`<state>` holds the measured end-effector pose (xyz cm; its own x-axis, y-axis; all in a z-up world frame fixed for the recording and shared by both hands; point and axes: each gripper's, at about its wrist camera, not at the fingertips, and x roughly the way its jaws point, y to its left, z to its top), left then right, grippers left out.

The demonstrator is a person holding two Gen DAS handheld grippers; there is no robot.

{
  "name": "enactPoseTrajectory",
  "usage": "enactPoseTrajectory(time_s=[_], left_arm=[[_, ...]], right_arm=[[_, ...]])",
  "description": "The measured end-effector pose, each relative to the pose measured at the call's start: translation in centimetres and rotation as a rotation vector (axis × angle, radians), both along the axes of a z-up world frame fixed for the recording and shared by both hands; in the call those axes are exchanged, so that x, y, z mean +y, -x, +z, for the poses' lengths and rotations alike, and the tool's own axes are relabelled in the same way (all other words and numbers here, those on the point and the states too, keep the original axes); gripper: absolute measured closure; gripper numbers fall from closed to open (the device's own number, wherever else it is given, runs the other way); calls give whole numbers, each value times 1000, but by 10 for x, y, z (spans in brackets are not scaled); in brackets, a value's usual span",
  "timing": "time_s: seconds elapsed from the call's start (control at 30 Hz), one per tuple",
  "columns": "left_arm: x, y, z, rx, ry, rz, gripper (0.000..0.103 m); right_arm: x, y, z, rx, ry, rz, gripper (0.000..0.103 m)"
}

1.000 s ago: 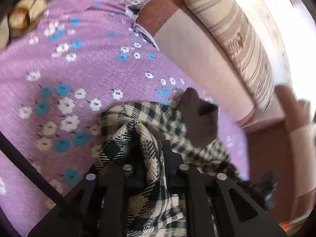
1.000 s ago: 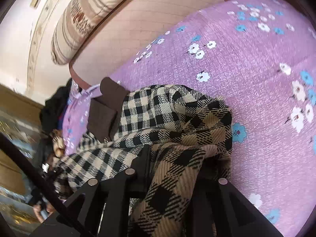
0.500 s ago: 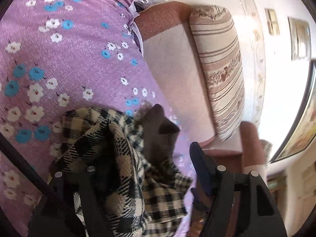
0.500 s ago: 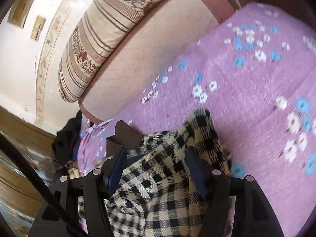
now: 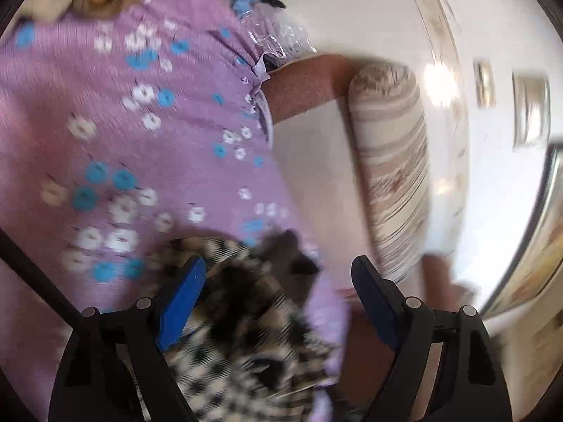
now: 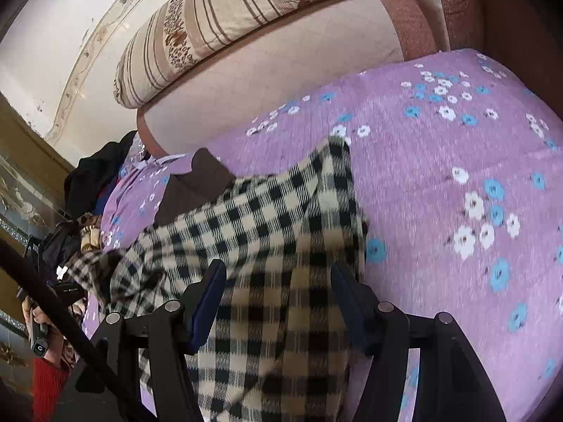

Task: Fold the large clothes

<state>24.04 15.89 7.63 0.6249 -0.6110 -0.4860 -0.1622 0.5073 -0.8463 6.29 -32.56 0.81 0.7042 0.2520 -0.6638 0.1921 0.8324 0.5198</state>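
Both tools, left tool (image 5: 278, 281) and right tool (image 6: 278, 288), gape wide and empty over the checked garment (image 6: 267, 232) heaped on the purple floral bedspread (image 6: 440, 161), so I'd re-grip two far corners cleanly.

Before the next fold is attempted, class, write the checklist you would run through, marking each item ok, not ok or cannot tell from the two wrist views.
1. Left gripper open and free of cloth: ok, jaws stand wide.
2. Right gripper open: ok, jaws spread over the cloth, not pinching it.
3. Black-and-cream checked woollen garment resting on the purple flowered bedspread: ok.
4. Garment lying flat and smooth: not ok, it is bunched, with its brown collar sticking out.
5. Edges squared for another fold: cannot tell, the near part is hidden.
6. Left view sharp enough to aim a grasp: not ok, it is motion-blurred.
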Motion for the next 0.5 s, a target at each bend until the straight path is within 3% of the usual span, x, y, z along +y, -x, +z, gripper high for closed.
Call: enactPoseTrajectory(time_s=[0.13, 0.33, 0.5], left_arm=[[-18, 30, 13, -25, -264, -78, 20], [-48, 82, 5, -55, -613, -172, 20], [-60, 111, -6, -92, -756, -190, 20]], right_arm=[[12, 10, 4, -12, 7, 25, 36], [43, 25, 24, -41, 85, 83, 36], [69, 30, 33, -37, 152, 127, 36]])
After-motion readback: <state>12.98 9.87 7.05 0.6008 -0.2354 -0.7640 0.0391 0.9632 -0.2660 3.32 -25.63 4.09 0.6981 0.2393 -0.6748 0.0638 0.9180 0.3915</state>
